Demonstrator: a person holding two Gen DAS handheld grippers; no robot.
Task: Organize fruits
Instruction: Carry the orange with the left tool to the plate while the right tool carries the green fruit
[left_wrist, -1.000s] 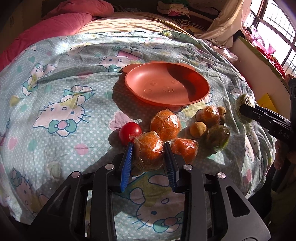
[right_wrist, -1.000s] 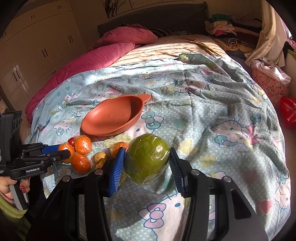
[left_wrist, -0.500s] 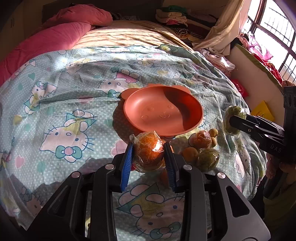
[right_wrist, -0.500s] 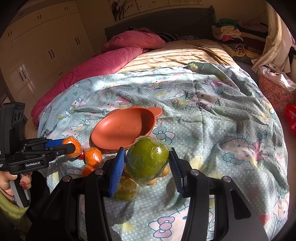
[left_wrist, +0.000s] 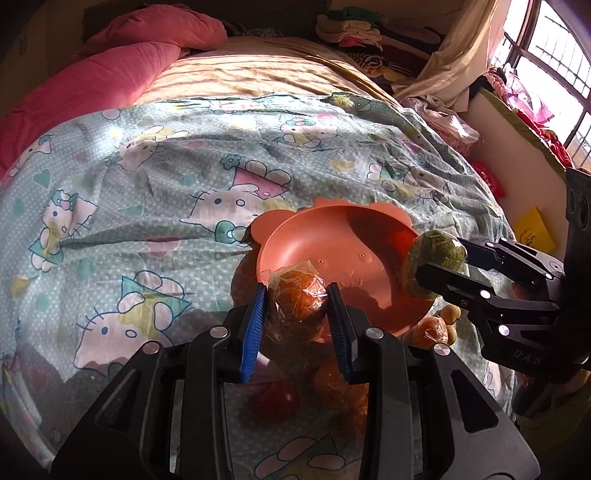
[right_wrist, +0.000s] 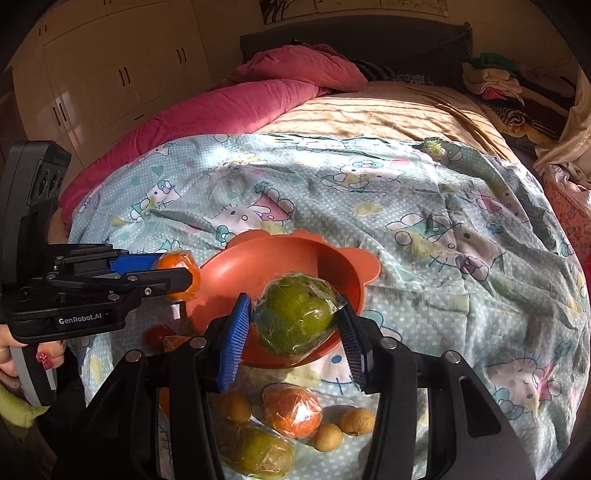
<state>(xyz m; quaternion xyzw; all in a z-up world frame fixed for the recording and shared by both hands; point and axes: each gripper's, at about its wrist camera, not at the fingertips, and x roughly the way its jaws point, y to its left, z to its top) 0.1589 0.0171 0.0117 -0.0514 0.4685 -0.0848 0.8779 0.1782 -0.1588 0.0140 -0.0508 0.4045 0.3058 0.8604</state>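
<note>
1. Between the blue pads of the left gripper (left_wrist: 297, 325), a plastic-wrapped orange (left_wrist: 295, 301) is clamped from both sides. It hangs over the 7 o'clock edge of the orange bear-eared bowl (left_wrist: 321, 236), clear of the bedding.
2. In the right wrist view the same left gripper (right_wrist: 181, 275) comes in from 9 o'clock, and its wrapped orange (right_wrist: 177, 266) is at the 9 o'clock rim of the bowl (right_wrist: 258, 266).
3. The right gripper (right_wrist: 295, 328) is closed on a wrapped green citrus fruit (right_wrist: 293, 317), with one blue pad on each side. The fruit is above the 6 o'clock part of the bowl and does not touch it, as far as I can see.
4. From the left wrist view the right gripper (left_wrist: 439, 266) enters from 3 o'clock, and the green fruit (left_wrist: 436, 258) is at the 3 o'clock rim of the bowl.
5. The inside of the bowl shows only its embossed bear face.
6. At 6 o'clock from the bowl, on the cartoon-cat bedsheet (right_wrist: 443, 229), other fruits lie close together: a second wrapped orange (right_wrist: 293, 410), a second wrapped green fruit (right_wrist: 256, 452) and three small tan round fruits (right_wrist: 327, 437).
7. At 7 o'clock from the bowl a red tomato (right_wrist: 157, 336) lies in shadow, half hidden.
8. A pink quilt (right_wrist: 229, 107) lies at 11 o'clock on the bed, and a pile of folded clothes (right_wrist: 491, 79) is at 1 o'clock.
</note>
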